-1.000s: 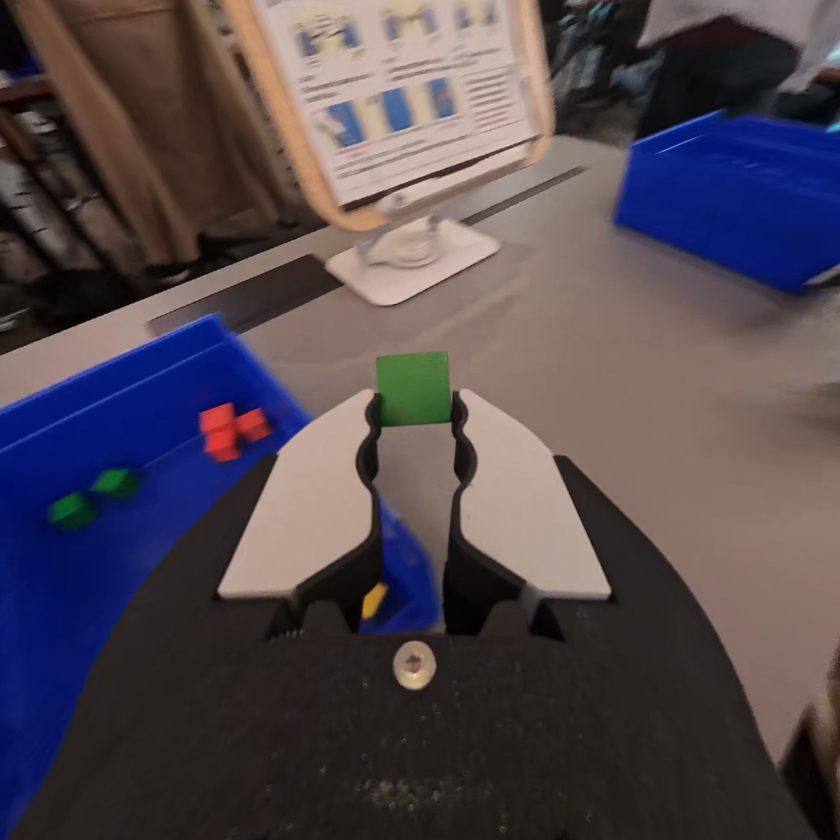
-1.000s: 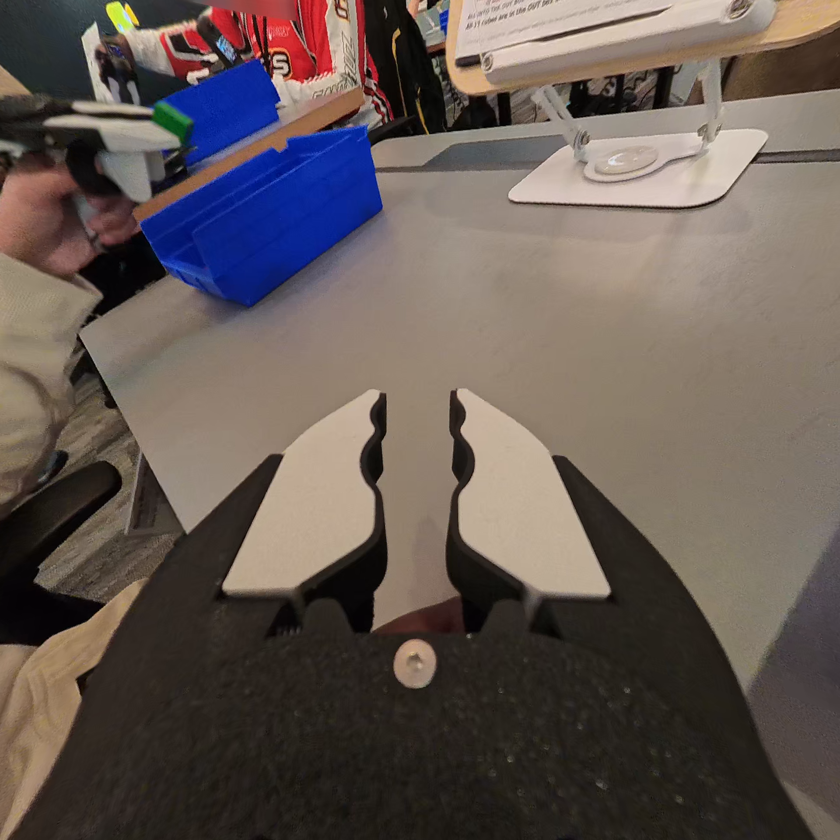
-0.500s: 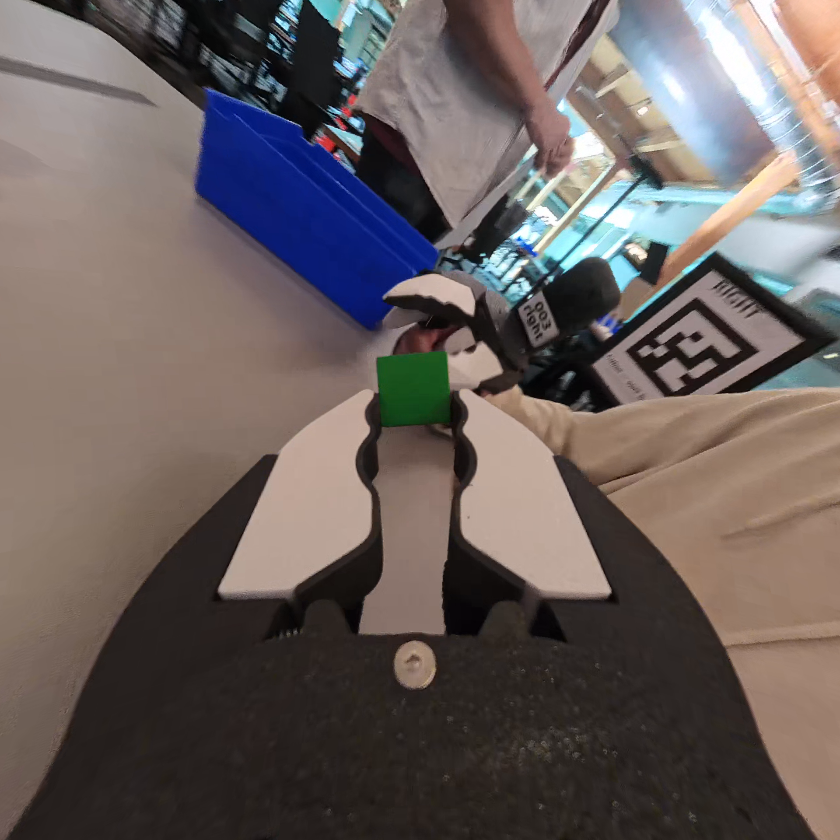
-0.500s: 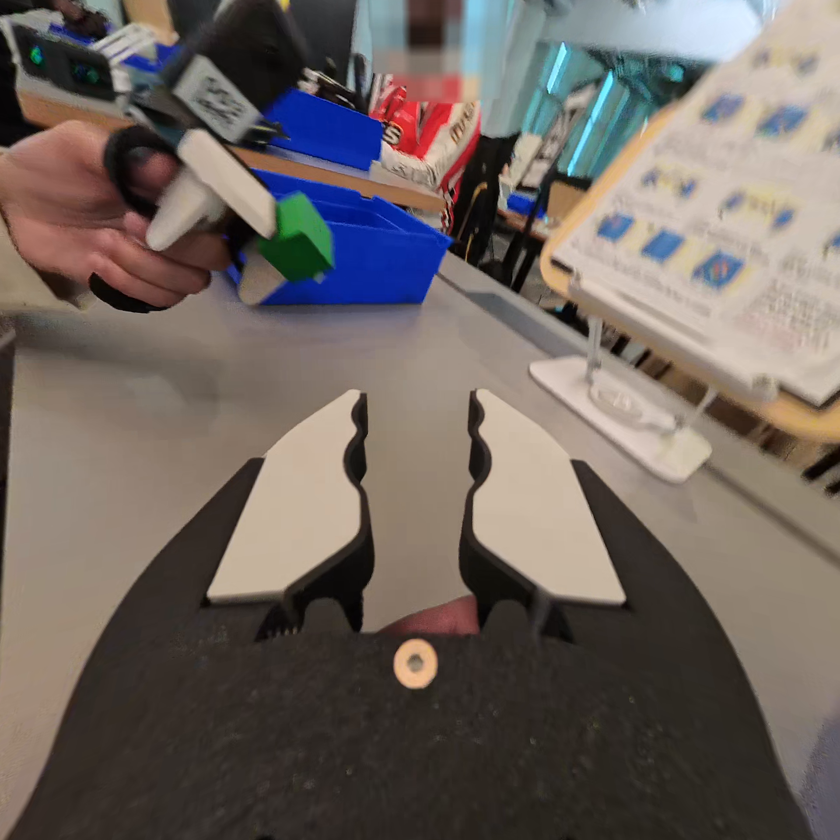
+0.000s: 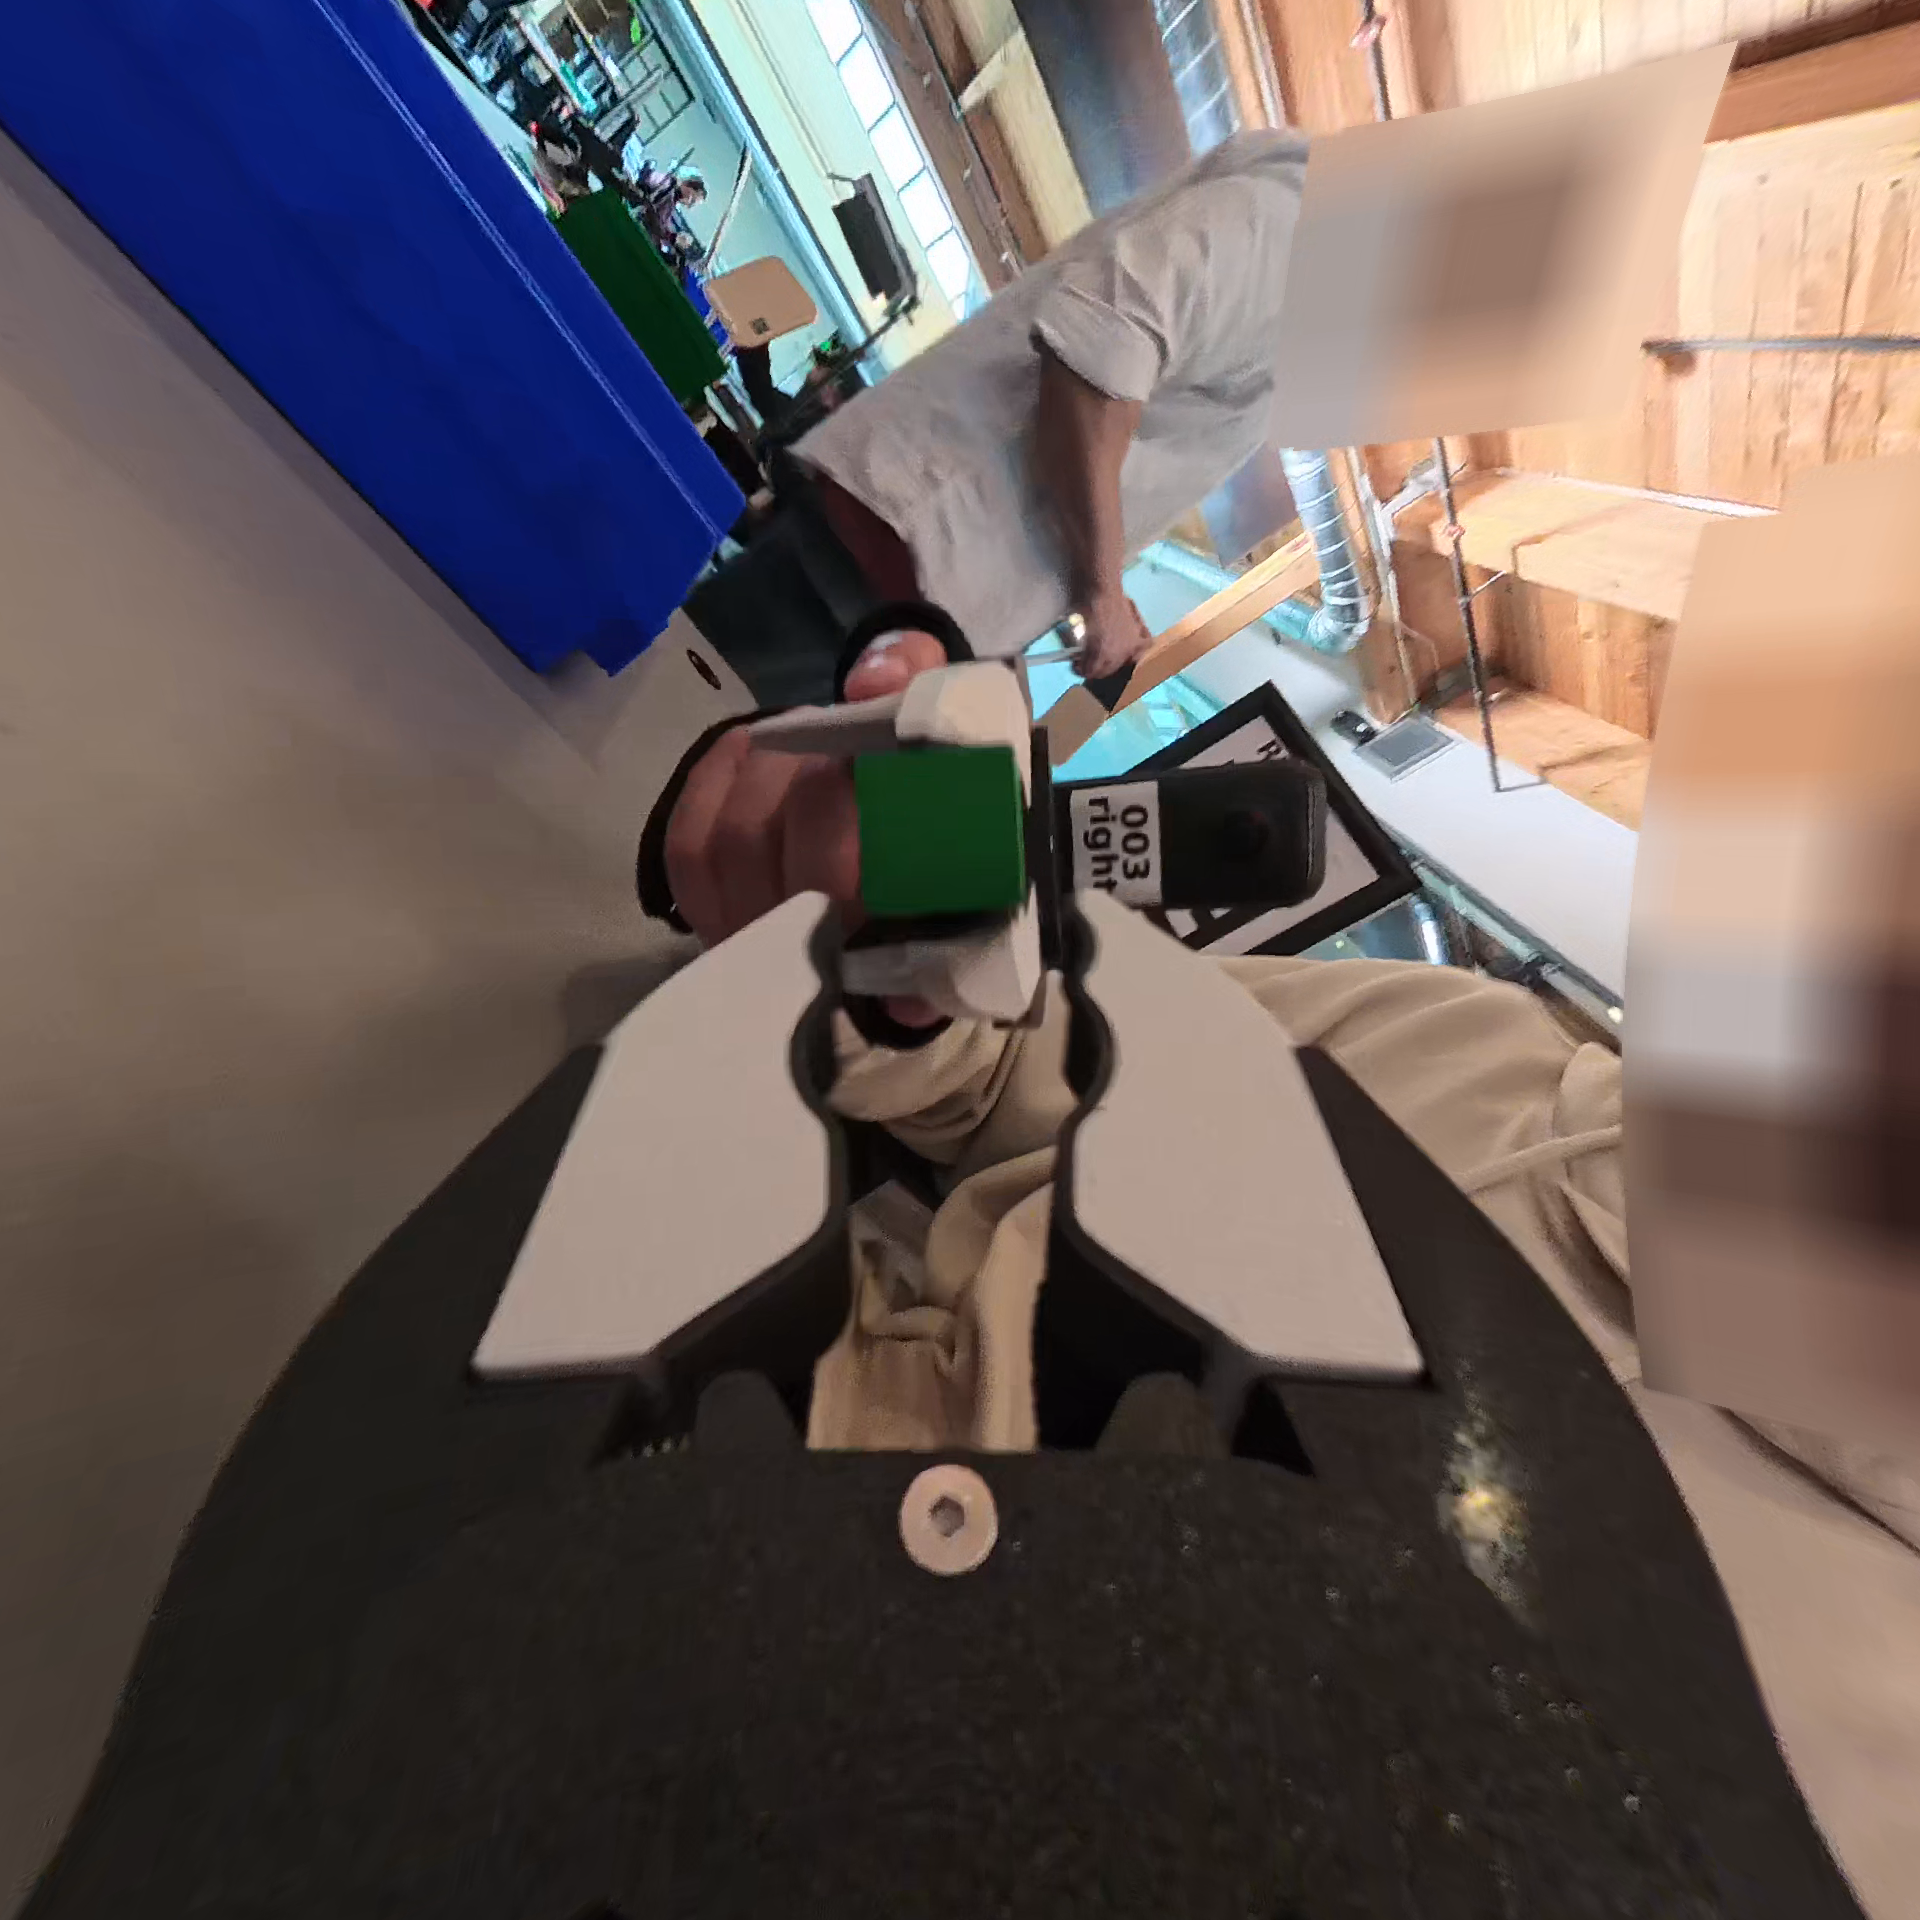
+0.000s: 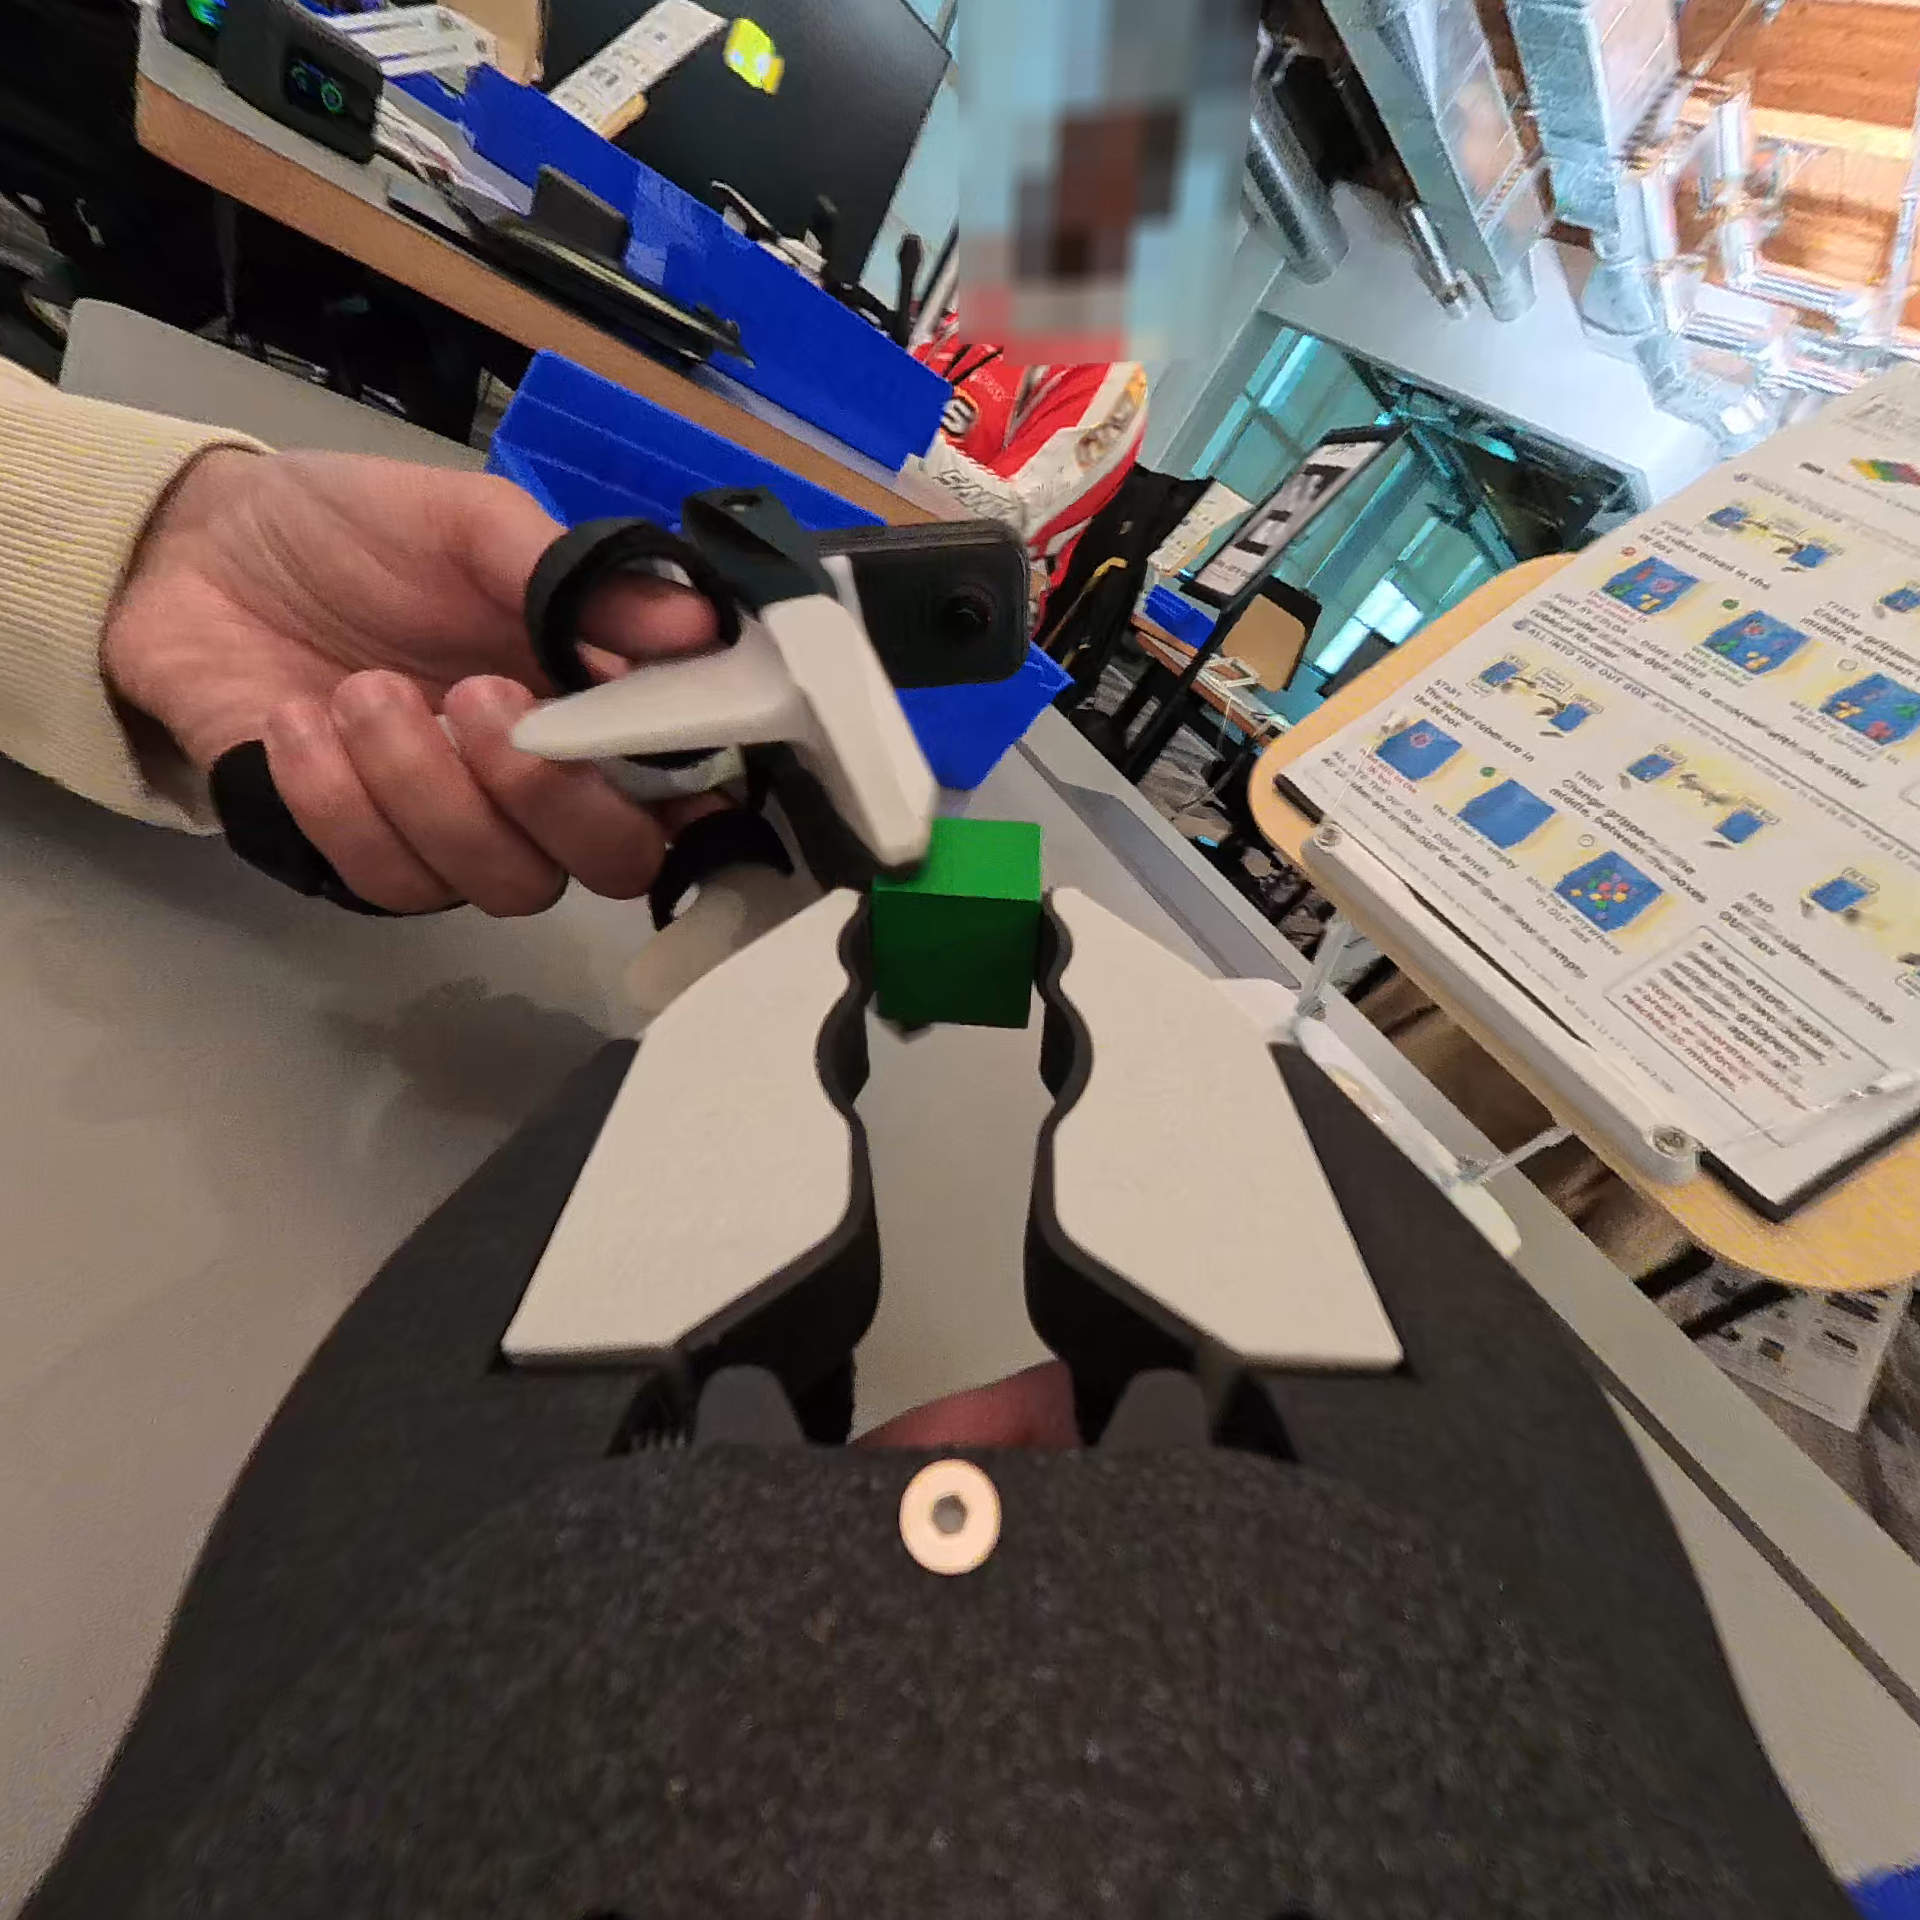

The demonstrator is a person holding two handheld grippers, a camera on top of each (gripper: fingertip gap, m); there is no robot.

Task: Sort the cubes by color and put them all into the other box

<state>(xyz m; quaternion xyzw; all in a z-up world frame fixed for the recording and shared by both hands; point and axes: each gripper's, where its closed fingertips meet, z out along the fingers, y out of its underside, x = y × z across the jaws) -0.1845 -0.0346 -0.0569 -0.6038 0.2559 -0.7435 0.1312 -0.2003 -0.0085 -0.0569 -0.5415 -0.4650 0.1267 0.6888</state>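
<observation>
A green cube [image 6: 956, 935] sits between the tips of my right gripper [image 6: 954, 940], which is shut on it above the grey table [image 6: 208, 1091]. In the left wrist view the same cube [image 5: 940, 831] is clamped between the right gripper's white fingers [image 5: 961, 707], just beyond my left gripper [image 5: 948, 923]. The left jaws stand wider than the cube and do not press on it. In the right wrist view one white finger [image 6: 842, 717] of the left gripper lies over the cube's top edge. One blue box [image 5: 364, 312] stands behind the handover; another blue box [image 6: 623, 457] is behind the left hand.
An instruction board on a white stand [image 6: 1662, 831] is at the right of the table. A person [image 5: 1039, 364] stands beyond the table edge near the blue box. Another desk with blue bins [image 6: 727, 281] is behind. Only a small space, under 4 cm, lies between the two pairs of fingers.
The two grippers have come together over the table. The right gripper has closed on the green cube, and the left gripper's jaws have opened off it.
</observation>
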